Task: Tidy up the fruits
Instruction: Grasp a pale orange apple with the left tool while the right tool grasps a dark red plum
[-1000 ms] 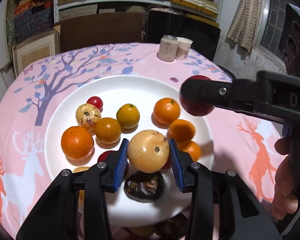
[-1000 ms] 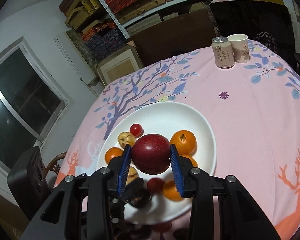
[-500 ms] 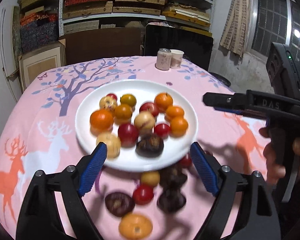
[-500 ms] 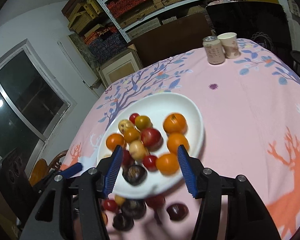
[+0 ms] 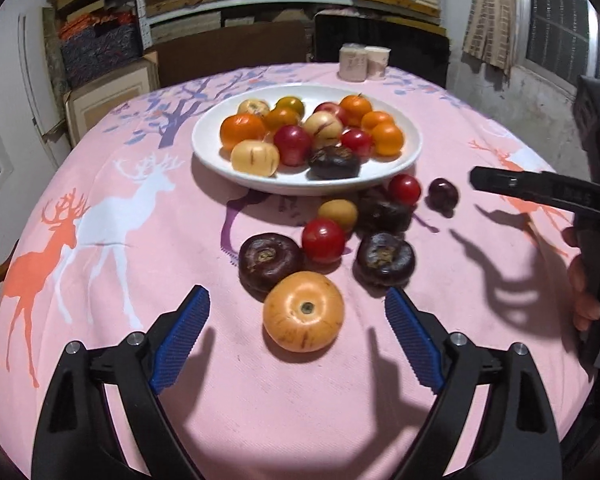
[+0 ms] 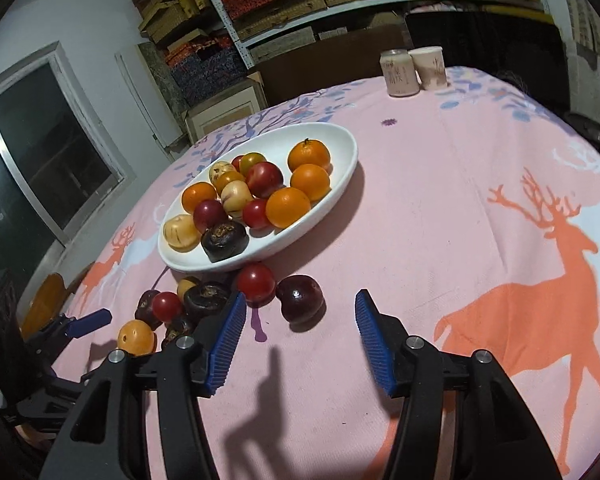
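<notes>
A white plate (image 5: 412,152) (image 6: 342,168) holds several oranges, red fruits, pale yellow fruits and one dark fruit. Loose fruit lies on the pink cloth in front of it. My left gripper (image 5: 295,300) is open low over the cloth, with an orange round fruit (image 5: 304,312) untouched between its blue pads. Just beyond lie two dark fruits (image 5: 268,264) and a red one (image 5: 323,240). My right gripper (image 6: 301,299) is open too, and a dark red plum (image 6: 300,296) sits between its fingertips, untouched. Its black finger (image 5: 540,192) reaches in from the right in the left wrist view.
A drink can (image 6: 398,72) and a paper cup (image 6: 430,66) stand at the table's far edge. Shelves of boxes fill the wall behind. A wooden chair back (image 6: 48,300) shows past the left table edge. A hand (image 5: 584,292) holds the right gripper.
A second ago the left gripper held a yellow fruit and the right a red apple over the plate. Both let go and opened, then drew back to the loose fruit on the cloth.
</notes>
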### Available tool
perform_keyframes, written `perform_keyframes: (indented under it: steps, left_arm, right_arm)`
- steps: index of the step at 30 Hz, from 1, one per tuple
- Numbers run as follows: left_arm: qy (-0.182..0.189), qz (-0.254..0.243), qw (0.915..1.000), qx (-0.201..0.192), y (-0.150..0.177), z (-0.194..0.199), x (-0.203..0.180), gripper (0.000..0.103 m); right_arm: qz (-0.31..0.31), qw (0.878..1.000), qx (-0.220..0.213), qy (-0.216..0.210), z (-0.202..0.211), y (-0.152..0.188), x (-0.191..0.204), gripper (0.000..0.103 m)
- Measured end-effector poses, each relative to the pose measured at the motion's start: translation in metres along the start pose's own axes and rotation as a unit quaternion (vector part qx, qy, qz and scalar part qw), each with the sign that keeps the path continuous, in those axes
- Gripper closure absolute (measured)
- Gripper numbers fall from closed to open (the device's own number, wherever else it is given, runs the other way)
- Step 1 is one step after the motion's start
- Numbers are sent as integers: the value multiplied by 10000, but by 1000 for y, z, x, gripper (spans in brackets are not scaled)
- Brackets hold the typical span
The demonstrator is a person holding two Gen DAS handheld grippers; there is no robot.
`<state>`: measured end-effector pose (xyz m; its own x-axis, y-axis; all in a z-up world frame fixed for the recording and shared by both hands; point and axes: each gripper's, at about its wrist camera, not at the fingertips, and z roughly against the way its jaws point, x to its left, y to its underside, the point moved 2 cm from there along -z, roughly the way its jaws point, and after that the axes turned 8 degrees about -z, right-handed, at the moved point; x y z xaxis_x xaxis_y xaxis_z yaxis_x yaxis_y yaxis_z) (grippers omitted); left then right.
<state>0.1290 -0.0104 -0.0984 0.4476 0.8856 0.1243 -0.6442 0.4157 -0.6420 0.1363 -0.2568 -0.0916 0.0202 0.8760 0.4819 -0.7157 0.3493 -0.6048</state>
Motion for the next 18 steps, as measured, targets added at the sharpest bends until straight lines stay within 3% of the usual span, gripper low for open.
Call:
perform_keyframes:
  steps: [1, 2, 3, 5, 7, 13, 18]
  left_arm:
    - [-9, 50, 9998, 178, -1, -7, 2, 23]
    - [38, 97, 9993, 352, 0, -15, 3, 37]
    - [97, 146, 9987, 471, 1, -19, 5, 40]
    - [90, 144, 9989, 434, 1, -18, 4, 43]
    - [165, 147, 9993, 312, 2, -13, 3, 61]
    - [258, 412, 9981, -366, 2, 12, 11, 61]
    - [283, 404, 9978, -445, -1, 15, 9, 61]
  right_arm:
    - [-74, 10000, 41, -32, -1, 0, -3, 46]
    - [-161, 9998, 81, -28, -3, 0, -6, 46]
    - [-200, 9997, 98, -24, -3, 0, -7, 46]
    - [-194, 9997, 118, -4, -4, 1, -7, 46]
    - [-96, 9998, 139, 40, -6, 1, -2, 46]
    - [325, 9983, 275, 402, -14, 4, 14, 46]
    - [1207, 9857, 245, 1154, -28, 5, 40, 46]
